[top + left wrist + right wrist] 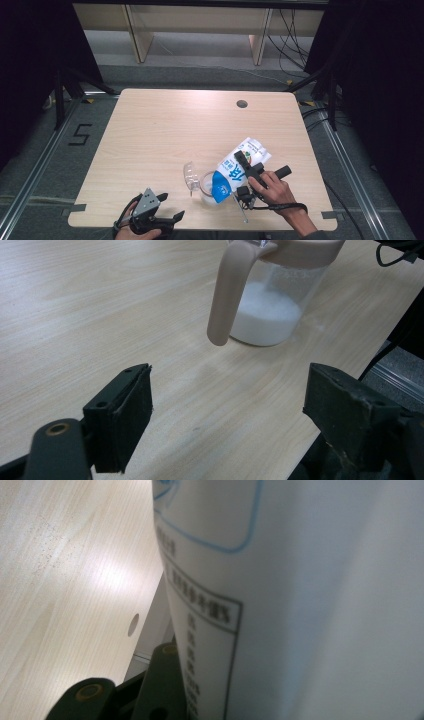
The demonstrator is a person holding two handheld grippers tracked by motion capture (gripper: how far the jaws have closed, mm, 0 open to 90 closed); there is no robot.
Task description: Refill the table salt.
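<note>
Carton: a white and blue milk carton [239,169] is tilted with its blue end down over the jug, at about five o'clock from the counter's middle in the high view; its white top points up toward one o'clock
Carton writing: large white characters sit on the blue band in the high view, too small to read; the right gripper view shows the carton [310,595] close up with a blue rounded outline and a boxed column of dark print, blurred beyond reading
Jug: a clear jug [206,187] stands on the counter just under the carton's low end; its clear lid [190,176] hangs open at its ten o'clock side; the left gripper view shows the jug [272,305] with a beige handle [227,295] and beige rim, and white liquid in its bottom part
Right gripper: the right gripper [246,165] is clamped on the carton's sides, the hand [272,192] behind it at five o'clock; in the right gripper view the carton's wall lies against one black jaw at the lower edge
Left gripper: the left gripper [170,207] rests at the counter's near edge, at about eight o'clock from the jug and well apart from it; the left gripper view shows its jaws wide apart with bare wood between them
Counter: pale wood counter [165,130]; a round cable hole [242,104] near its far edge at one o'clock; the same hole [133,624] shows beside the carton in the right gripper view
Floor: a black mark like the figure 5 [80,134] lies on the grey floor at nine o'clock
</note>
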